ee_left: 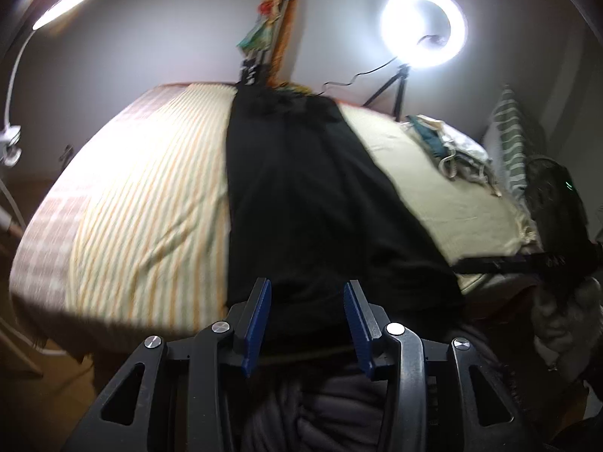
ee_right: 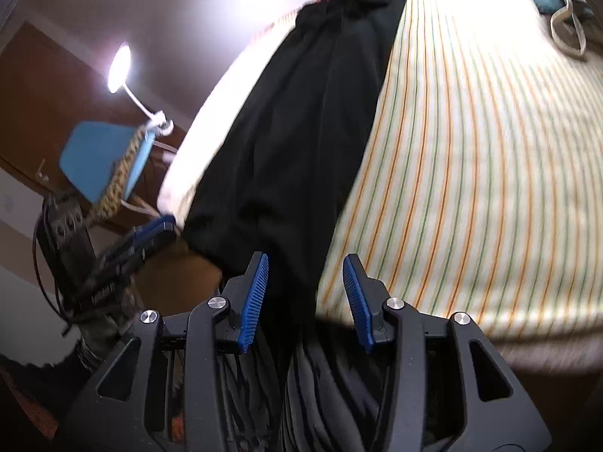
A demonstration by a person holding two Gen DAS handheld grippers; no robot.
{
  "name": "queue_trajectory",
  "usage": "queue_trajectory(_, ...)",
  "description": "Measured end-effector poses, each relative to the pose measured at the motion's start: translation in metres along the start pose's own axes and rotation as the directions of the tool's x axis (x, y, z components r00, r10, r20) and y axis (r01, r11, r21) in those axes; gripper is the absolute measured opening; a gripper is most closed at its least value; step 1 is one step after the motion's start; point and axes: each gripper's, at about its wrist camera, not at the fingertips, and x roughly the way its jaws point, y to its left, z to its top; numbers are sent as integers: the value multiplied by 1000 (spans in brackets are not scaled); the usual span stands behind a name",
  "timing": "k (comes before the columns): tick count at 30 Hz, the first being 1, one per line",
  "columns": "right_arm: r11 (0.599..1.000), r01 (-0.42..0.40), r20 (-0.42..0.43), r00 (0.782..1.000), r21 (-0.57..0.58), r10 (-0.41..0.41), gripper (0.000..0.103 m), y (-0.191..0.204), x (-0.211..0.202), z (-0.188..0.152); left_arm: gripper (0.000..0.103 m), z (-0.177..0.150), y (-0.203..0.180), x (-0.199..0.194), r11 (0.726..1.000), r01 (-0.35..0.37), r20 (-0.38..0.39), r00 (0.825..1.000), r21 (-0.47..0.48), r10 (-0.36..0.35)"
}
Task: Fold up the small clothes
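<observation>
A long black garment lies stretched lengthwise across a bed with a striped sheet; its near end hangs over the bed's front edge. My left gripper is open, with its blue pads apart just above the garment's near end. In the right wrist view the same black garment runs from the far edge toward me. My right gripper is open, with the garment's near end between and below its pads. The left gripper shows at the left, beside the garment's near corner.
A pile of other clothes lies on the bed's far right. A ring light on a tripod stands behind the bed. A desk lamp is at the left. A blue chair stands beside the bed.
</observation>
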Motion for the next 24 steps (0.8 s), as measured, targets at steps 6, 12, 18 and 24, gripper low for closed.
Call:
queue_trajectory(6,1000,8,109,994,5,-8,44,-19,-9,67,33,12,-36,19,995,64,0,998,83,-64)
queue_trajectory(12,998,1,126,992,55,-8,44,-46,8,135,27,15,-68,40,980,116,-17,993,163,-115)
queue_trajectory(18,991,3,92,996,135,-16,44,-74,46,175,23,8,-82,62,972,141,-70,989,187,-130)
queue_trajectory(24,990,-1,80,997,143,-10,25,-82,66,194,22,6,-80,75,973,143,-107,986,181,-125)
